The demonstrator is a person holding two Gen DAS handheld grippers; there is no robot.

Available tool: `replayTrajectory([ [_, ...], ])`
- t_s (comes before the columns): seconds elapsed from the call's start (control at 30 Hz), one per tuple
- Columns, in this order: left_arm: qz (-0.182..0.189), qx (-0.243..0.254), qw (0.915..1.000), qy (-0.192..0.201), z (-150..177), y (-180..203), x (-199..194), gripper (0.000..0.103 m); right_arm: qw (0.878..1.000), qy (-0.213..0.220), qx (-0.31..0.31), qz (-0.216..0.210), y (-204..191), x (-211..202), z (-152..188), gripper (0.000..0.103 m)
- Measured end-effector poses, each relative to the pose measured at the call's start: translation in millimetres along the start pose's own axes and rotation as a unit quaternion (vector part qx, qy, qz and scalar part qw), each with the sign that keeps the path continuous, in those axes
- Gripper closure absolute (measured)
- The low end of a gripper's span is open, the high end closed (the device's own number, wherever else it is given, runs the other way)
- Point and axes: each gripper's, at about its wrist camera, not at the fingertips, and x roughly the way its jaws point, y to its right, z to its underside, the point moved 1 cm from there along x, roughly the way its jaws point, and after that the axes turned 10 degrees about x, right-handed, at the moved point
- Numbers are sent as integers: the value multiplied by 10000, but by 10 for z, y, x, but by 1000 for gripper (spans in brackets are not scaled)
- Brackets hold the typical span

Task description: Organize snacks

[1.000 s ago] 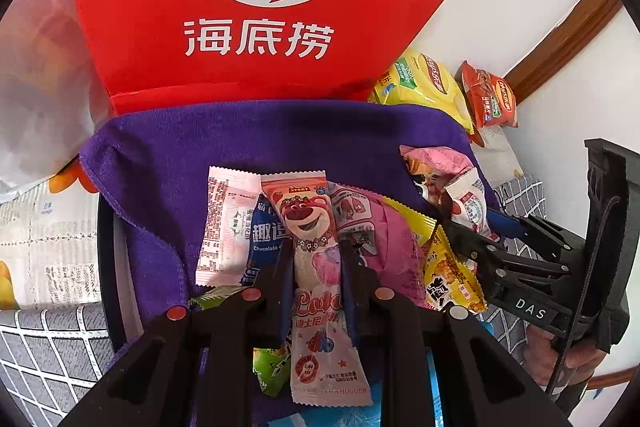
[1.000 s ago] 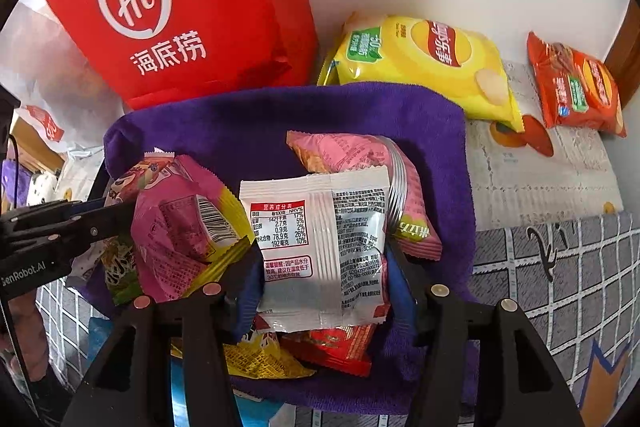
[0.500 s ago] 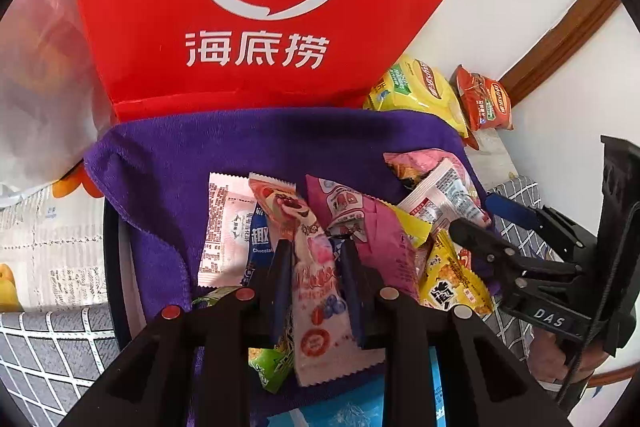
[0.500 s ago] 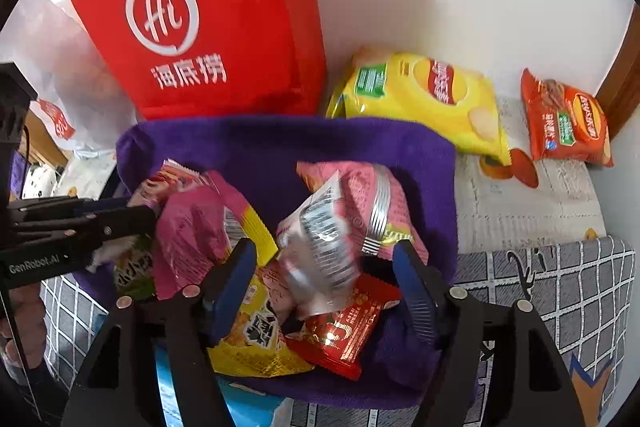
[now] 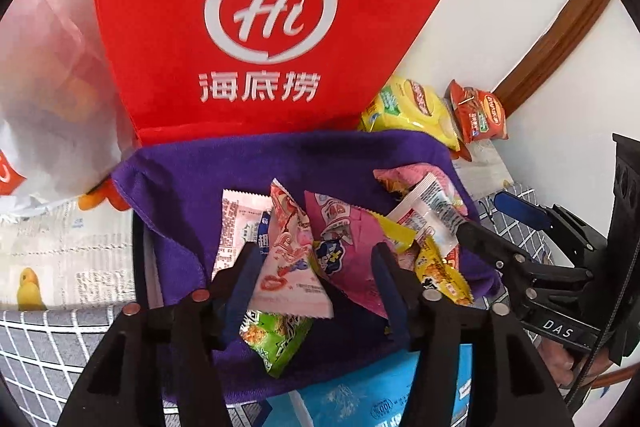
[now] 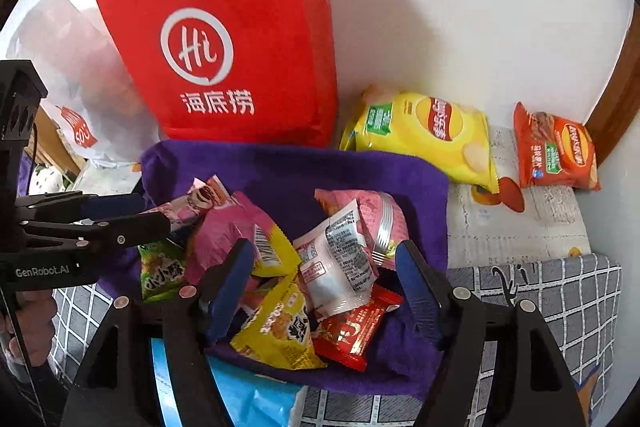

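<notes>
Both packets have dropped onto the purple cloth [image 5: 192, 195]: my left gripper [image 5: 312, 267] has just been opening off the pink packet [image 5: 288, 267], which lies loose between its jaws. My right gripper [image 6: 324, 279] stands released over the white packet [image 6: 340, 259]; the pile hides the snacks underneath.

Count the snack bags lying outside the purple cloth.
2: a yellow chip bag beside the red tote, and an orange-red bag in the corner. Others may be hidden.
</notes>
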Motion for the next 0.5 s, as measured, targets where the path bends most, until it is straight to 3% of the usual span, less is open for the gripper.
replayTrajectory([
  [0.5,-273,122,9991,298,320,192,-613,39,9984,433,267,-229,-112,-643,136,30],
])
